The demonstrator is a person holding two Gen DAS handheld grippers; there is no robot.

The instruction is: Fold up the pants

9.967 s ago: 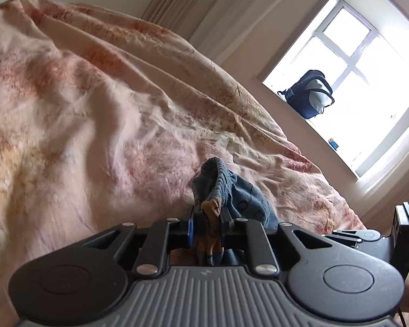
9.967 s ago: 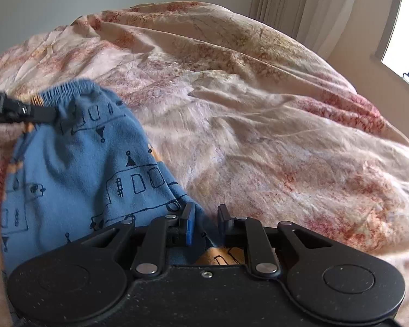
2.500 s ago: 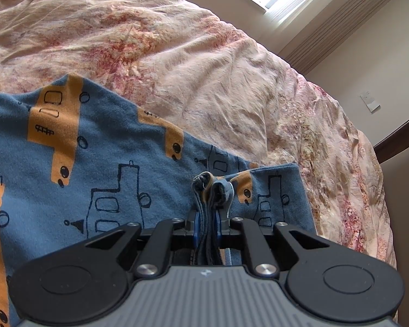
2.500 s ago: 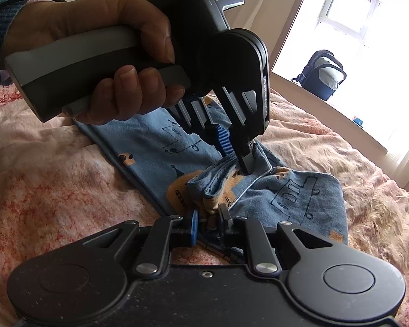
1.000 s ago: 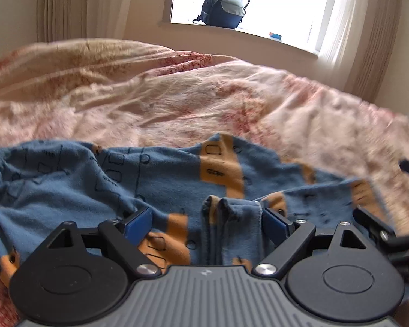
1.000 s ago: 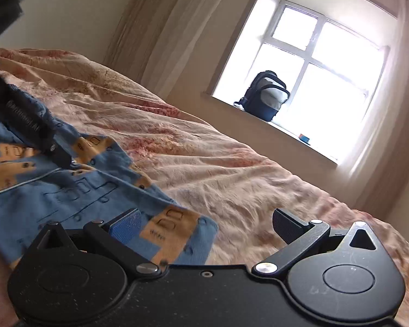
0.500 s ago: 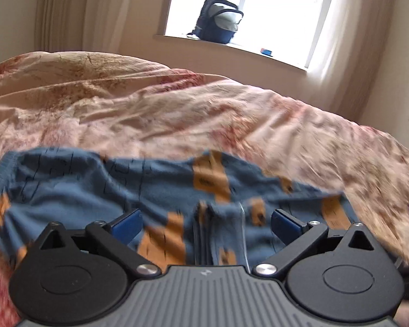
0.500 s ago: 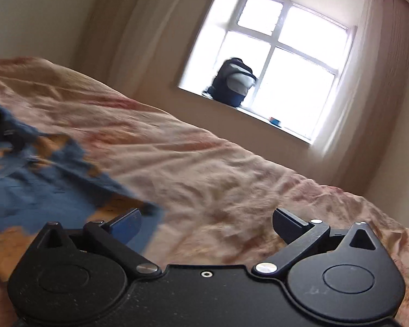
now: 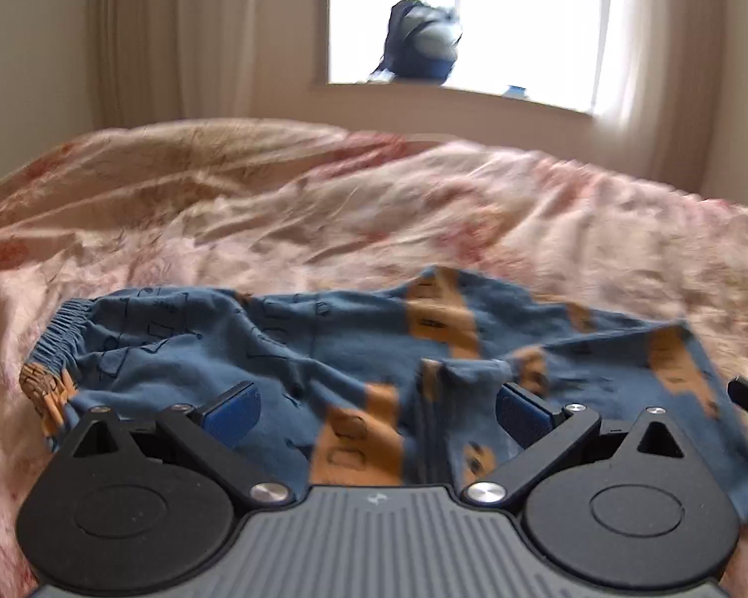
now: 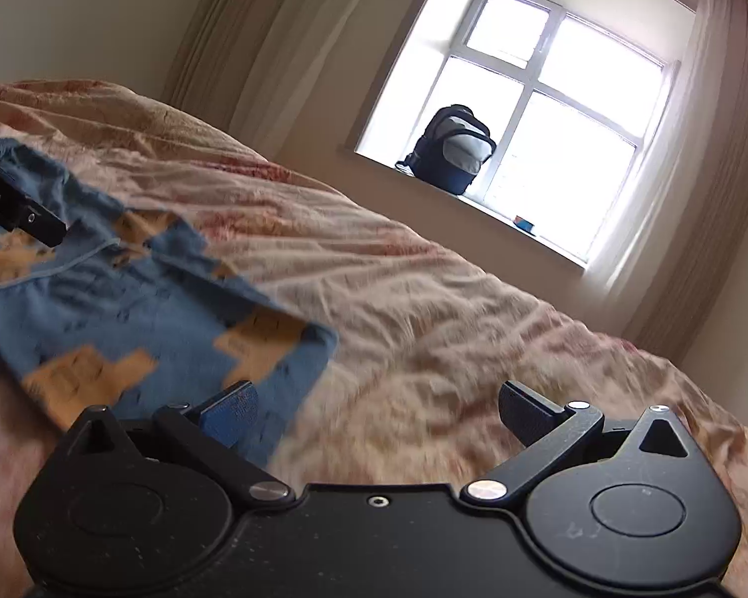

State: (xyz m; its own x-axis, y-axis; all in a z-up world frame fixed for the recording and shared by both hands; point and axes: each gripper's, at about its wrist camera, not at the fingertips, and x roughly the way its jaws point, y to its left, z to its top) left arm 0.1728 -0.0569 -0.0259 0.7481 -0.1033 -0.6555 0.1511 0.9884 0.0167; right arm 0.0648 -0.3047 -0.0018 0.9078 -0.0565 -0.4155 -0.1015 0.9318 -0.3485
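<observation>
Blue pants with orange patches (image 9: 324, 349) lie folded across the pink floral bed cover, elastic waistband (image 9: 60, 334) at the left. My left gripper (image 9: 376, 411) is open just above their near edge, where a small ridge of cloth stands between the jaws, not clamped. In the right wrist view the pants (image 10: 124, 319) lie at the left. My right gripper (image 10: 376, 411) is open and empty, over the cover beside the pants' right edge. Part of the left gripper's body (image 10: 10, 199) shows at that view's left edge.
The rumpled bed cover (image 9: 374, 209) fills the area around the pants. A dark backpack (image 10: 451, 149) stands on the window sill beyond the bed. Curtains (image 10: 723, 174) hang at both sides of the window.
Both grippers opened and let go of the pants about a second ago. Since then both have drawn back from the cloth, and the pants lie still on the bed.
</observation>
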